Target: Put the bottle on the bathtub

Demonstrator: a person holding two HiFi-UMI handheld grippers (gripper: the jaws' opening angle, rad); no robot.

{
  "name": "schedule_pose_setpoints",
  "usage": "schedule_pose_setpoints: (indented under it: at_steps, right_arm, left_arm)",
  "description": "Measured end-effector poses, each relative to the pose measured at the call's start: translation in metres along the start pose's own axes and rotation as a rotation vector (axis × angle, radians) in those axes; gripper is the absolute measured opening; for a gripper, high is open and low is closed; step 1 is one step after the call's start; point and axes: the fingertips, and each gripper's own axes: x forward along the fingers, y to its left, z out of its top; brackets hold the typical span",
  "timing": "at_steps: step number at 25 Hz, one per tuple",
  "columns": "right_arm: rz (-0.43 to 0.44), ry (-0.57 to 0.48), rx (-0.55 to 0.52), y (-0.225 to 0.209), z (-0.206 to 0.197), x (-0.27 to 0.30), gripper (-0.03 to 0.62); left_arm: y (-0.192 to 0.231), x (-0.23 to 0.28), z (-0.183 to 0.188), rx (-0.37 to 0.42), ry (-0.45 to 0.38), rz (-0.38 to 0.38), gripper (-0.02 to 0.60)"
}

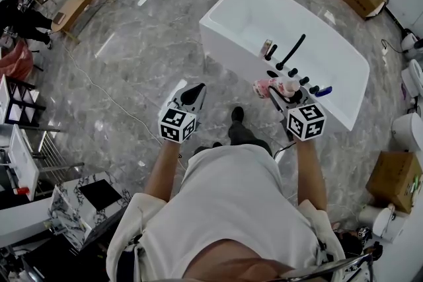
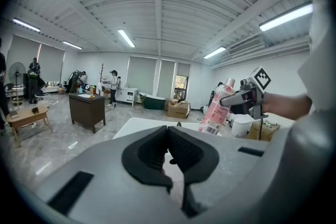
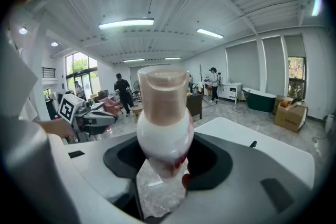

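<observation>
We hold the bottle (image 3: pixel 164 128) in the right gripper (image 1: pixel 283 97); its jaws pinch the bottle's body, and the cap points away from that gripper's camera. In the head view the bottle is at the center right of the frame, at the near rim of the white bathtub (image 1: pixel 228 53), just beside the black faucet (image 1: pixel 293 49). We cannot tell whether it touches the rim. The left gripper (image 2: pixel 168 150) is at the center of the head view, over the grey floor (image 1: pixel 132 56), with its jaws pressed together and nothing between them
</observation>
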Motion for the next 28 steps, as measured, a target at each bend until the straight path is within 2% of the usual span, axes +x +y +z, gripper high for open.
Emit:
schedule_pose_setpoints:
  at_steps: [7,12,28]
  right_arm:
    - [-0.001,0.028,0.007,-0.036,-0.001,0.040,0.232]
    - [0.007,0.041,0.012,-0.070,0.011,0.080,0.232]
    - [0.053,0.109,0.007,-0.222,0.043,0.194,0.232]
  left_arm:
    - [0.030,0.041,-0.003,-0.039,0.029,0.026,0.009]
    - [0.055,0.083,0.007,-0.035,0.053,0.024,0.008]
    - [0.110,0.260,0.051,-0.040,0.117,0.016,0.008]
